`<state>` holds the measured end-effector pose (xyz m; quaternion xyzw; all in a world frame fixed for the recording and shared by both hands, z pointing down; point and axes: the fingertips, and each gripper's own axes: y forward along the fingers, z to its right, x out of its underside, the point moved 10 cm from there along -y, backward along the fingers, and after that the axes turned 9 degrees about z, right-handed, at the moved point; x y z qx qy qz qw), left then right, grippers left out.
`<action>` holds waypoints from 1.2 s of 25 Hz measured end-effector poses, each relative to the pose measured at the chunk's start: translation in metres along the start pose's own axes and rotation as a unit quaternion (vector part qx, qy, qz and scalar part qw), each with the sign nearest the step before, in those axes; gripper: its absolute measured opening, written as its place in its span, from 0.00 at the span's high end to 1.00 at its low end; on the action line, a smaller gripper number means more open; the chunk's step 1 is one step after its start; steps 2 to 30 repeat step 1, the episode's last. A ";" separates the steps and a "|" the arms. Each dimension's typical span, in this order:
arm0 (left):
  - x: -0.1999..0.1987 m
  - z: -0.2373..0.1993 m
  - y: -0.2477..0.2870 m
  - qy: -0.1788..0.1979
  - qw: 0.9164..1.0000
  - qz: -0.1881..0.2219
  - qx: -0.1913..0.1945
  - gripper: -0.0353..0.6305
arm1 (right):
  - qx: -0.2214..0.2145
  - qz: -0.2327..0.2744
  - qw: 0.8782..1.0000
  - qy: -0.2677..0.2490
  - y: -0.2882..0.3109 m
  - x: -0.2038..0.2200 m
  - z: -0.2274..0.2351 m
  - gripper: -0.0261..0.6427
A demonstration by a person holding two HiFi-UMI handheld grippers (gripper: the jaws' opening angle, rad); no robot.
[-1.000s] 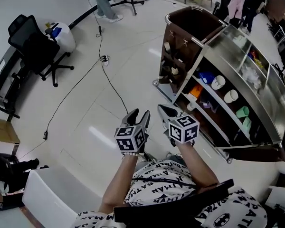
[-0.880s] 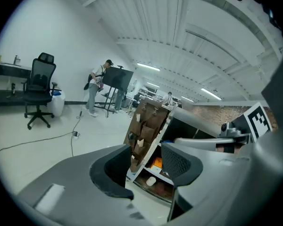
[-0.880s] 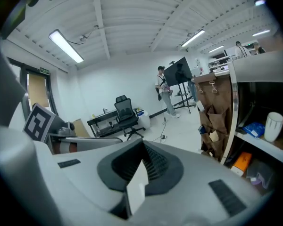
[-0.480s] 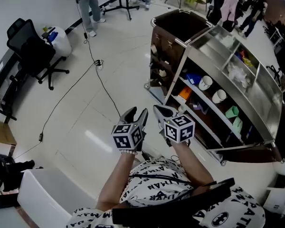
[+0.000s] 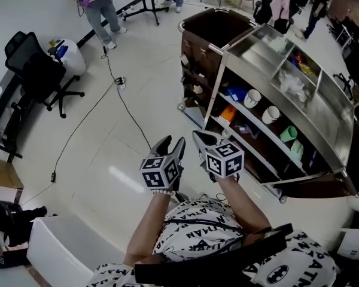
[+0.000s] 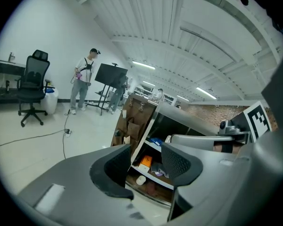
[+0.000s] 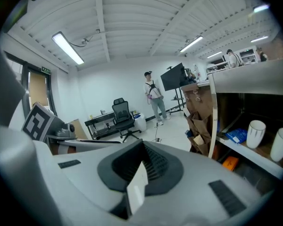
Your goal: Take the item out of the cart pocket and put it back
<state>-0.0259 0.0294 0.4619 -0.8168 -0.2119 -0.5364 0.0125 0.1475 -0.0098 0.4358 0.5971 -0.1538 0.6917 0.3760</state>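
Head view: cart (image 5: 217,88) nearer than a second ago; left hand-held gripper (image 5: 174,141) released, empty; right hand-held gripper (image 5: 202,139) clenched on a white card (image 7: 137,182); pockets (image 5: 194,81) not yet reached.

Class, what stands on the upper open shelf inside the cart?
Two white cups, a blue packet and green cups show on the cart's shelf; its back lies in shadow, unseen.

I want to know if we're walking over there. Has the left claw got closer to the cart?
Yes. In the head view the left claw is nearer the cart than a second ago: the cart's near corner now sits almost straight ahead of it.
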 end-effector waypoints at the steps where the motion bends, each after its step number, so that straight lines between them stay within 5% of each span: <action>1: 0.001 0.001 0.000 -0.001 1.000 0.001 -0.001 0.63 | 0.000 -0.001 1.000 0.000 -0.001 0.001 0.002 0.94; 30: 0.001 0.001 0.000 -0.001 1.000 0.001 -0.001 0.63 | 0.000 -0.001 1.000 0.000 -0.001 0.001 0.002 0.94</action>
